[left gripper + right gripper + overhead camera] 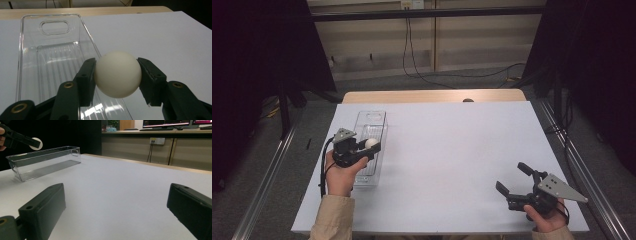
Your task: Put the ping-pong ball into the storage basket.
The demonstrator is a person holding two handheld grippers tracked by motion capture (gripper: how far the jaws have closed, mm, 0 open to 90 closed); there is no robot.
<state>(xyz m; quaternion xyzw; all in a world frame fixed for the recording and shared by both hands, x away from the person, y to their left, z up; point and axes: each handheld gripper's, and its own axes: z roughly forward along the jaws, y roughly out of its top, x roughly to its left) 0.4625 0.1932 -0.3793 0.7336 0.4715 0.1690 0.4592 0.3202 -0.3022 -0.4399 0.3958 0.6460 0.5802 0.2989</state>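
One ball [117, 74] in left gripper [116, 75], one clear tray [53, 40], white table [162, 40]

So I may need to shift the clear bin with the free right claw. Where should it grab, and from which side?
Probably the bin's far end wall, from above. That wall is thin and upright, with an oval handle cutout, so one jaw could drop inside and one outside. The long walls are smooth. The near end sits under the left claw, shut on the ball. The right claw is open.
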